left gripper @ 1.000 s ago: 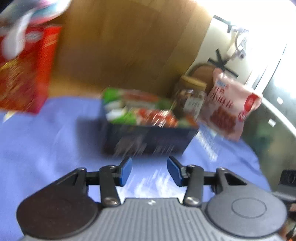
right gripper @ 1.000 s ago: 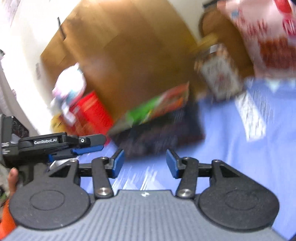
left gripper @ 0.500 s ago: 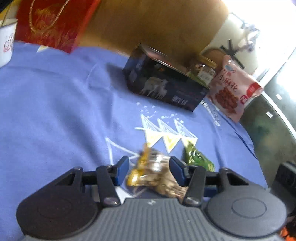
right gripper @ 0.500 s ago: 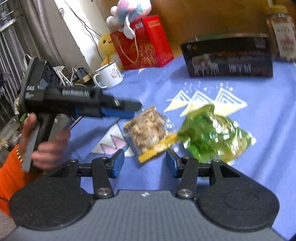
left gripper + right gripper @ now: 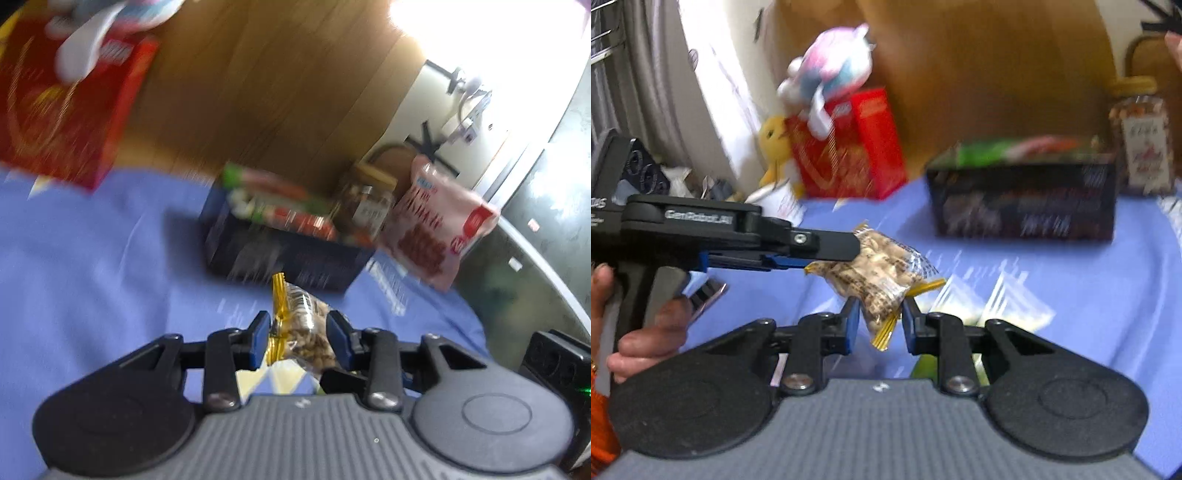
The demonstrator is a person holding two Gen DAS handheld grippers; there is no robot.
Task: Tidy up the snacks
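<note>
The peanut packet (image 5: 882, 273) hangs above the blue tabletop (image 5: 1089, 295), in front of the dark box (image 5: 1023, 199). Your left hand-held gripper (image 5: 297, 338) clamps one end of it and is closing. Your right hand-held gripper (image 5: 877, 325) is closing around its lower end; whether those pads already press it, I cannot tell.

Wooden panel (image 5: 258, 92) behind (blurred), grey curtain (image 5: 639, 85), bright window glare (image 5: 487, 40).
</note>
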